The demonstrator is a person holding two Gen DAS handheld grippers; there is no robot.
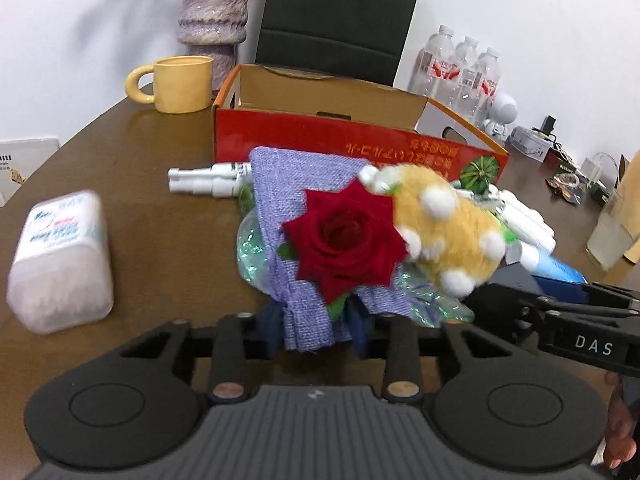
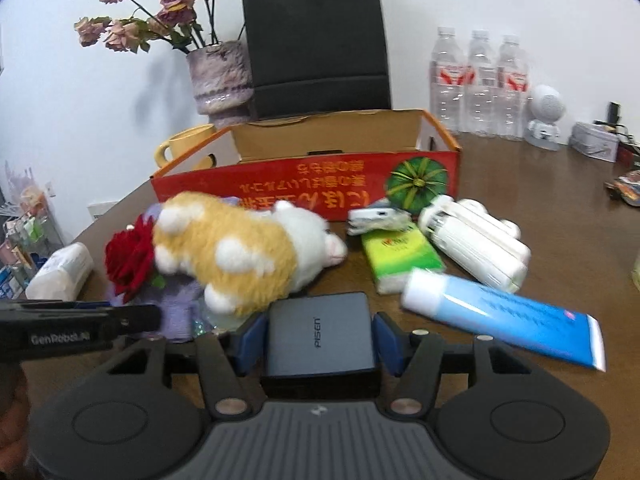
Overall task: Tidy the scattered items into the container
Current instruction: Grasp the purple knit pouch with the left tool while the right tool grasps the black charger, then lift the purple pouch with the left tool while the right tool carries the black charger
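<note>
Progress is at an early stage: the visible part of the red cardboard box (image 2: 304, 184) interior shows nothing inside, though its floor is hidden; both grippers hold a first item each. The left gripper (image 1: 312, 332) has its jaws closed on the lavender wrap of the rose bouquet (image 1: 340, 236); the right gripper (image 2: 320, 340) has its jaws closed on the grey power bank (image 2: 320, 328). Left to collect, judging by the table (image 2: 560, 208): the plush toy (image 2: 240, 248) at 11 o'clock of the power bank, the green tissue pack (image 2: 400, 256) at 1 o'clock, the blue tube (image 2: 500, 312) at 3 o'clock, the white bottles (image 2: 476, 240), and the cotton-swab box (image 1: 60, 260) at 9 o'clock of the bouquet. The plush toy lies between both grippers and the box; the yellow mug (image 1: 180, 84) and vase (image 1: 214, 16) stand beyond at 11 o'clock, well clear.
</note>
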